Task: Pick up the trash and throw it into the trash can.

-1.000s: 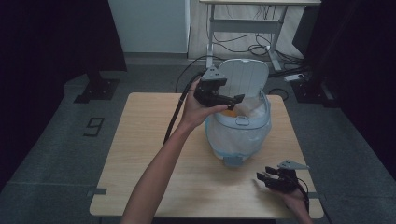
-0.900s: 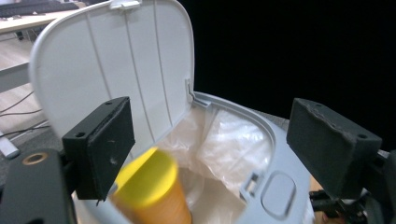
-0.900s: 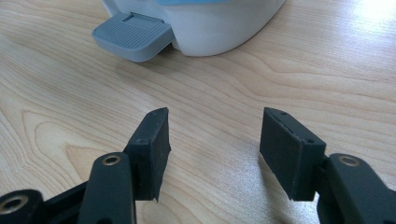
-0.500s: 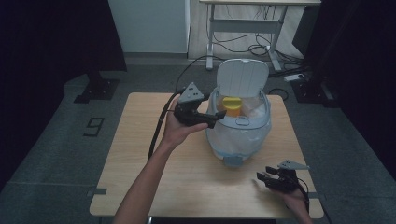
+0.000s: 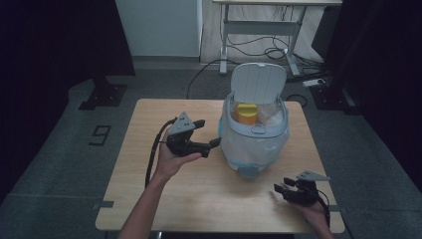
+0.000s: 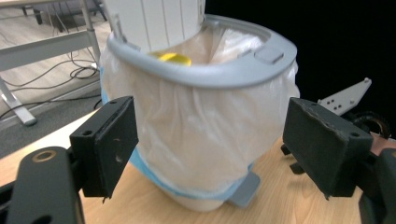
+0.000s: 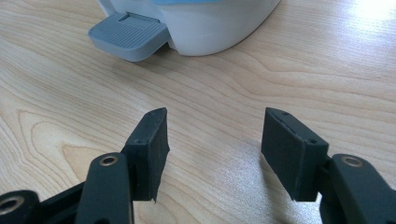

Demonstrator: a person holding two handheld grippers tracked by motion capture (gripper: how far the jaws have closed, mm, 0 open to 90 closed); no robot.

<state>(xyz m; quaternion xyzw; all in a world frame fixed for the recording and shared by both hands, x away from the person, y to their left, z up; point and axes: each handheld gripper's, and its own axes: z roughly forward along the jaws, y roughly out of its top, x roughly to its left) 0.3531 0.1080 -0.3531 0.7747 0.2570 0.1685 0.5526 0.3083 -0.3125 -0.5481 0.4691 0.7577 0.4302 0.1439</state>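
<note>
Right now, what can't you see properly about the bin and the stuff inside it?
- Yellow thing in the bin: high view shows its top, the rest is sunk behind the rim and bag; the left gripper view shows a sliver under the lid.
- Pale stuff beside it: too blurry to name.
- Right gripper view: the frame's top edge cuts off the bin above the pedal.

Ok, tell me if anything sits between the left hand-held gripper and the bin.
Nothing visible does. The left hand-held gripper hangs open just left of the bin, its jaws framing the bag-lined side in the left gripper view, with only bare table beneath. The right hand-held gripper rests apart, near the front edge.
</note>
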